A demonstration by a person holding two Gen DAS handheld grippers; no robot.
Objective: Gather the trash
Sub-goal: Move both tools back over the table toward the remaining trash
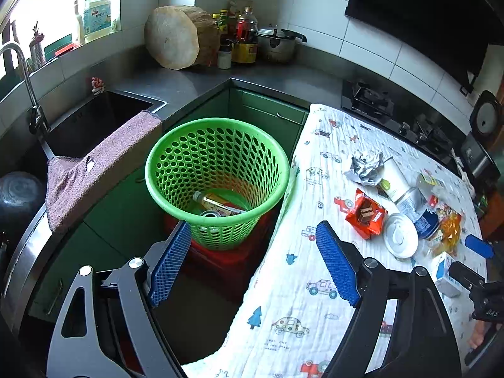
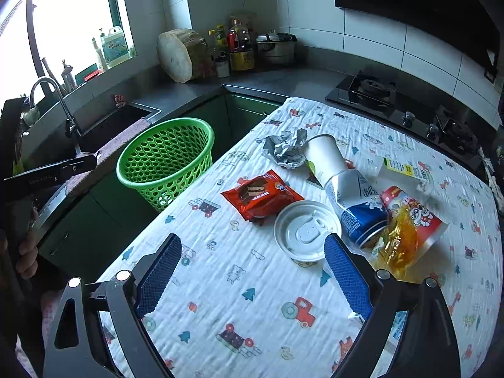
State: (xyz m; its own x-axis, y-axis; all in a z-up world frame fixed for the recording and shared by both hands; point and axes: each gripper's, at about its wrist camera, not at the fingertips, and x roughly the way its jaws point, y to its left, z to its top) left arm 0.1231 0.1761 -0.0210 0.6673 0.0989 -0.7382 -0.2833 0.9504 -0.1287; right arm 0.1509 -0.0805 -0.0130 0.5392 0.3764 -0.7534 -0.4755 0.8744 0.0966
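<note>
A green perforated basket [image 1: 217, 179] stands on a red stool beside the table; a glass bottle [image 1: 217, 204] and a can lie in it. It also shows in the right wrist view [image 2: 165, 160]. My left gripper [image 1: 252, 252] is open and empty, just in front of the basket. On the patterned tablecloth [image 2: 252, 283] lie a red snack wrapper [image 2: 261, 195], a white lid [image 2: 305, 230], a white paper cup [image 2: 324, 157], crumpled foil [image 2: 285, 148], a crushed blue carton [image 2: 359, 204] and an orange-red packet [image 2: 406, 226]. My right gripper [image 2: 252, 261] is open and empty, just before the lid.
A sink [image 1: 94, 119] with a pink towel [image 1: 100, 163] over its edge lies left of the basket. A wooden chopping block [image 1: 176, 37], bottles and a pot [image 1: 277, 44] stand at the counter's back. A gas stove [image 2: 403, 107] lies behind the table.
</note>
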